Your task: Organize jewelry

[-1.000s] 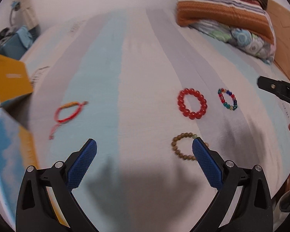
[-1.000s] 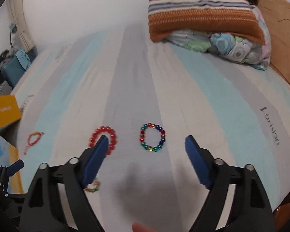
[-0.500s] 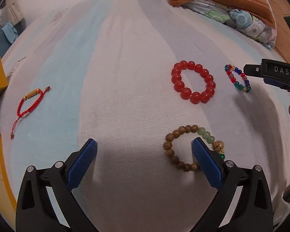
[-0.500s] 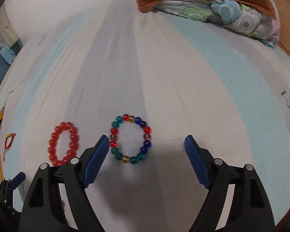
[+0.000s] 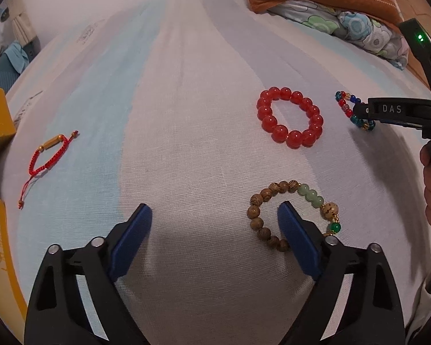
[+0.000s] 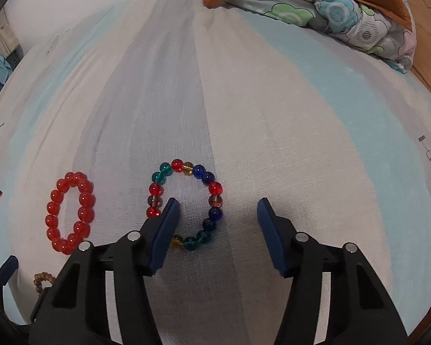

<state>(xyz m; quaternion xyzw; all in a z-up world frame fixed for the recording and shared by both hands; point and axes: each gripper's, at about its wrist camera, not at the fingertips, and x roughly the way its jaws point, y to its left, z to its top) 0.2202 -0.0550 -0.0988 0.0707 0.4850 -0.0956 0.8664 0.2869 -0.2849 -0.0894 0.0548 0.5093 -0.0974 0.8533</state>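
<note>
Four bracelets are laid out on the striped bedsheet (image 6: 273, 100). The right gripper (image 6: 217, 210) hangs over the multicolored glass bead bracelet (image 6: 212, 187), its jaws about half open and just been closing. The left blue pad sits inside the ring near its 8 o'clock edge, and the right pad is outside past 3 o'clock, so the right side of the loop is between them (the pads aren't pressing on any beads yet, as far as I can see).

The left gripper (image 5: 214, 215) stands fairly wide, its jaws also having just been closing a bit. Its right pad is planted inside the wooden bead bracelet (image 5: 257, 201), the one with the green beads, while its left pad rests on bare sheet, so the loop's left side lies between them unpinched.

In the left wrist view, the red bead bracelet (image 5: 290, 116) lies at 12 o'clock from the wooden one, and the red cord bracelet (image 5: 44, 156) sits well apart at 9 o'clock. Pillows (image 6: 316, 0) are stacked at the far end.
</note>
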